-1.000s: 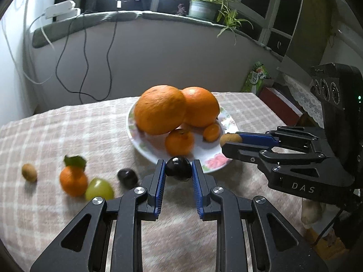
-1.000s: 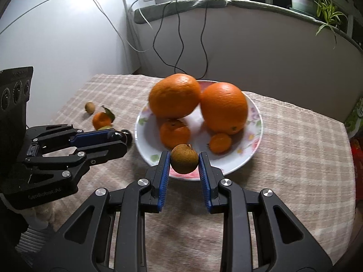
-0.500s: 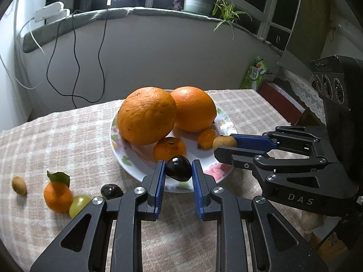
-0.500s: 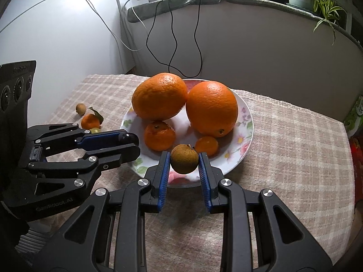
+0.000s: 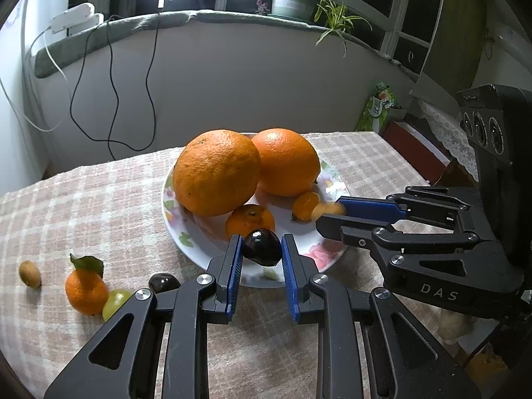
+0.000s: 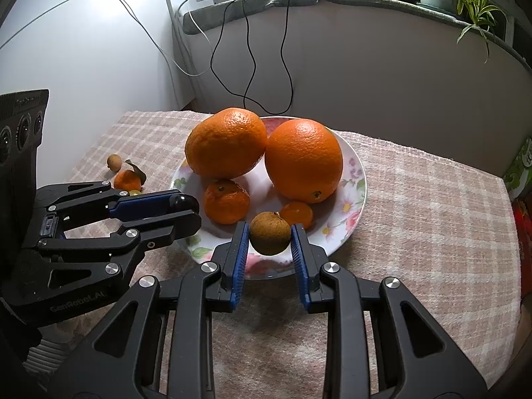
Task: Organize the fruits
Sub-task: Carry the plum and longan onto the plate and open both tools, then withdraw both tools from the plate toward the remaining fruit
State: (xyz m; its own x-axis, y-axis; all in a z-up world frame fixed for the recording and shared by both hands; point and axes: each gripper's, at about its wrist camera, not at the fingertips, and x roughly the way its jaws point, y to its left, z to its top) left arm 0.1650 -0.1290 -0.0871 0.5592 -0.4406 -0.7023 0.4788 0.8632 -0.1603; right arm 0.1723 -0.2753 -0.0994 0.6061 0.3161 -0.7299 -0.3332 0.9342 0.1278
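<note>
A flowered plate point(image 5: 199, 236) point(image 6: 352, 199) holds two big oranges point(image 5: 216, 173) point(image 6: 302, 159), a mandarin point(image 5: 250, 221) point(image 6: 226, 201) and a small orange fruit point(image 5: 304, 204) point(image 6: 297, 214). My left gripper point(image 5: 261, 252) is shut on a dark plum point(image 5: 261, 247) over the plate's near rim. My right gripper point(image 6: 270, 237) is shut on a brown longan point(image 6: 270, 237) over the plate's near edge; it enters the left wrist view from the right point(image 5: 329, 214). The left gripper shows in the right wrist view point(image 6: 186, 207).
On the checked tablecloth point(image 5: 99, 199) left of the plate lie a longan point(image 5: 29, 273), a leafed mandarin point(image 5: 86, 291), a green grape point(image 5: 114, 302) and a dark plum point(image 5: 163, 282). Cables hang on the wall behind. A potted plant point(image 5: 292, 3) stands on the sill.
Both grippers have moved forward over the plate's near edge, still holding their fruit. The jaws have not changed.
</note>
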